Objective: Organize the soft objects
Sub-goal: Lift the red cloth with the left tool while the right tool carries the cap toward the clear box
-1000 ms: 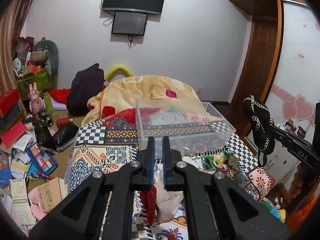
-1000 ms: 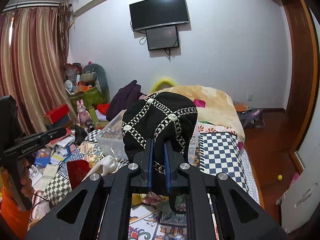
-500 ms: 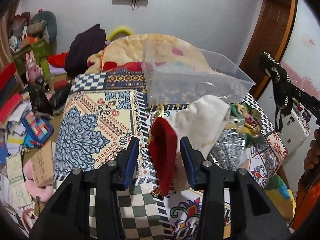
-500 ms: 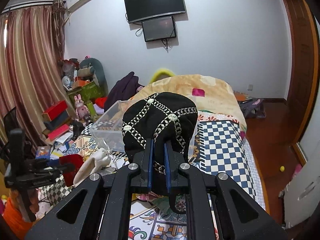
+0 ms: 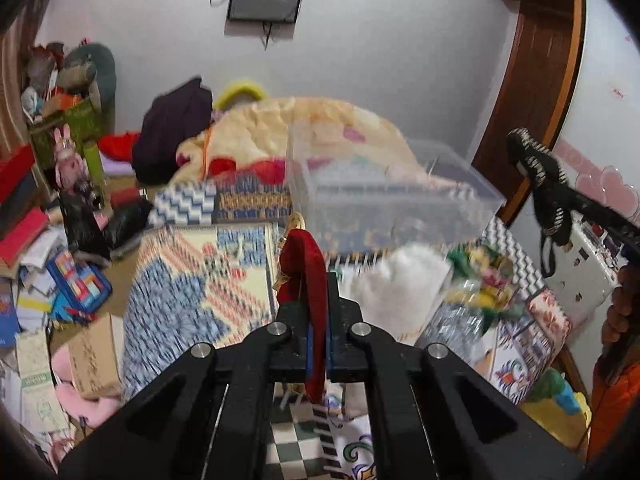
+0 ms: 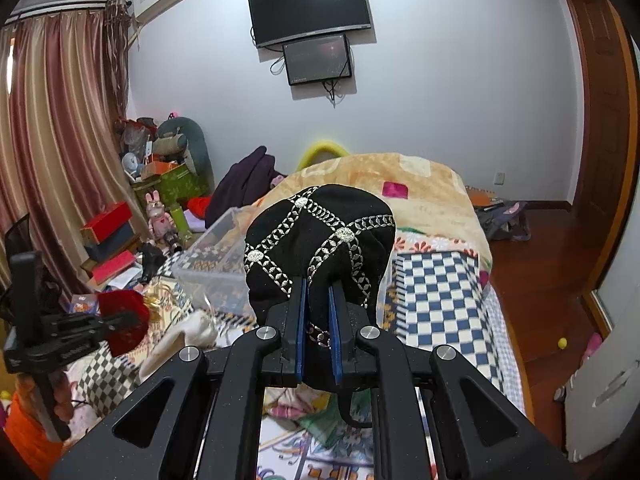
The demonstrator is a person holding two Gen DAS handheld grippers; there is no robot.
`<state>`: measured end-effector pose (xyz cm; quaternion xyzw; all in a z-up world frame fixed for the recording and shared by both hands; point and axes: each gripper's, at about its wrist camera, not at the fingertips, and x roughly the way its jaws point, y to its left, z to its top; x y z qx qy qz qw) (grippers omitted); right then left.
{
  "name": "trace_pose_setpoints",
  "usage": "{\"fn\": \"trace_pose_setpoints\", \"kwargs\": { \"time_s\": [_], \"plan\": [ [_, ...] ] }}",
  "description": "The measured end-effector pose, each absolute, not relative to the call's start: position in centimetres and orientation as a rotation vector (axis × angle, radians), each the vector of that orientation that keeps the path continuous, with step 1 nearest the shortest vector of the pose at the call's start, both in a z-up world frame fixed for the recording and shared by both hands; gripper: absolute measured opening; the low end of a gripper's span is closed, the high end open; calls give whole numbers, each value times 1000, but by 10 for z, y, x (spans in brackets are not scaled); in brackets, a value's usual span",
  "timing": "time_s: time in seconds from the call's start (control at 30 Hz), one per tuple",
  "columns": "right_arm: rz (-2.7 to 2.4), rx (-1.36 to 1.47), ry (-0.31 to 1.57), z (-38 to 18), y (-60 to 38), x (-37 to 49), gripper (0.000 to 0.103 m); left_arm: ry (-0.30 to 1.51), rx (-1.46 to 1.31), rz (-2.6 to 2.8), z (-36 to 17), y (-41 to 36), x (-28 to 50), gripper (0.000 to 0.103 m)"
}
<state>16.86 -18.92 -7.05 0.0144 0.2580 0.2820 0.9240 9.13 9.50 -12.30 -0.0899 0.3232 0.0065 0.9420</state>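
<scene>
Gripping: left hand-held gripper (image 5: 318, 312) was pinching a red pouch (image 5: 308, 276) by one edge, above the bed (image 5: 192, 280) and just short of the clear bin (image 5: 396, 200).
Right side: right hand-held gripper (image 6: 318, 312) was closed on a black cap (image 6: 320, 240) with silver stitching, held in the air over the bed, near the bin's right end.
Bin: it sat on the patterned bedcover, open at the top; its contents could not be made out through the walls.
Left behind: a white cloth (image 5: 404, 284) and a bundle of bright fabric (image 5: 484, 280) lay on the bed just in front of the bin.
Risk, pouch: the thin pinch on limp cloth looked likely to slip, and a gold cord (image 5: 294, 226) dangling from it could snag the bin's rim.
Risk, cap: its loose strap (image 6: 352, 412) hung below the jaws and might catch on the wall or drape outside on release.
Risk, crowding: both hands appeared headed for one opening and could collide or nudge the light bin.
Risk, view: motion blur in the left view suggested a fast swing, which could overshoot the bin.
</scene>
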Motion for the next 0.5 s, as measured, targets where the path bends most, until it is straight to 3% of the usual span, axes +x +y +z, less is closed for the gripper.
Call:
{"fn": "trace_pose_setpoints", "kwargs": {
  "time_s": [0.5],
  "plan": [
    [581, -3, 500, -57, -157, 208, 9, 501, -117, -60, -53, 72, 152, 2]
  ]
}}
